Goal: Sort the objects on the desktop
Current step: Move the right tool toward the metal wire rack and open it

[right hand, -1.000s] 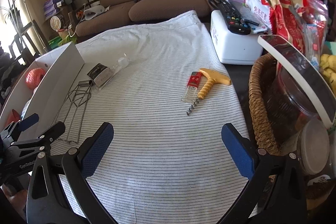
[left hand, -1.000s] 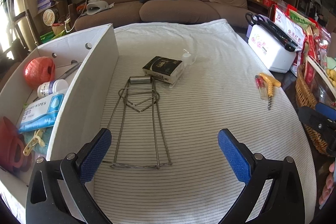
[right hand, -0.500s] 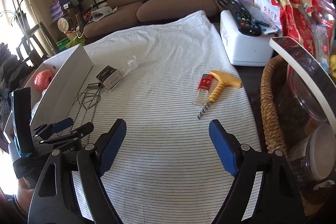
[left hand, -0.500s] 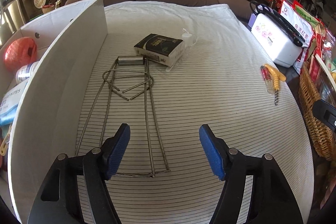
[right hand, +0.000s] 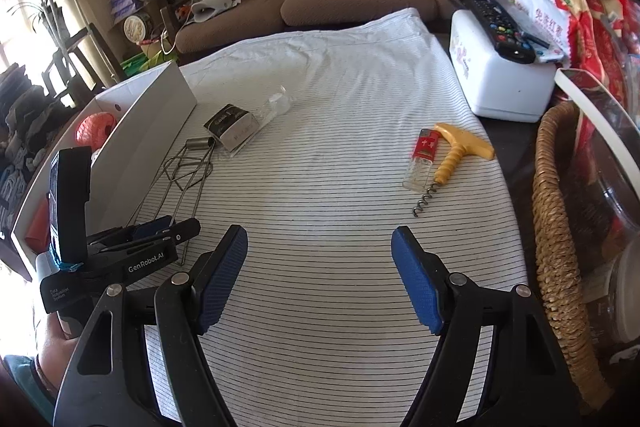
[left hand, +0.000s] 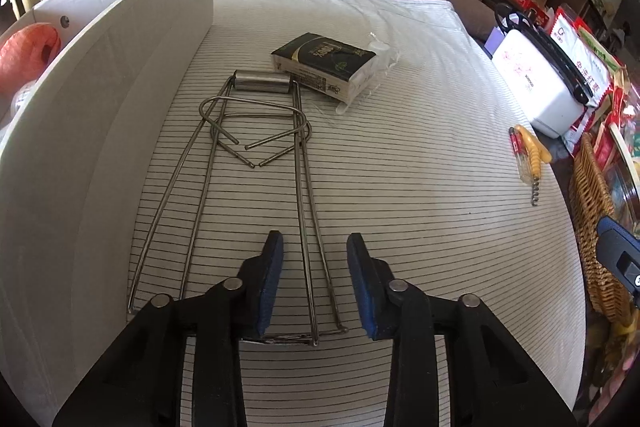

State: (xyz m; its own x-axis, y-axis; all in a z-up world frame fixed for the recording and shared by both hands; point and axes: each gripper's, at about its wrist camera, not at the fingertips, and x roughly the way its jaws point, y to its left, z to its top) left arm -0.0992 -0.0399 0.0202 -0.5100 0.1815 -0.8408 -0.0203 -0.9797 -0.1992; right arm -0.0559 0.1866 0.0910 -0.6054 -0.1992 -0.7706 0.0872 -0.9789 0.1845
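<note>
A metal wire rack lies on the striped tablecloth beside the white storage box. My left gripper is low over the rack's near end, partly open, its blue pads either side of the right pair of wires without touching them. It also shows in the right wrist view. A dark tissue pack and a clear plastic piece lie beyond the rack. My right gripper is open and empty above the cloth. A red lighter and a yellow corkscrew lie ahead of it.
The box holds an orange twine ball. A white case with a remote on top stands at the right. A wicker basket with snack bags lines the right table edge. A sofa stands behind the table.
My left gripper has moved forward and down onto the rack's near end and its jaws have narrowed a lot. My right gripper's jaws have narrowed a little.
</note>
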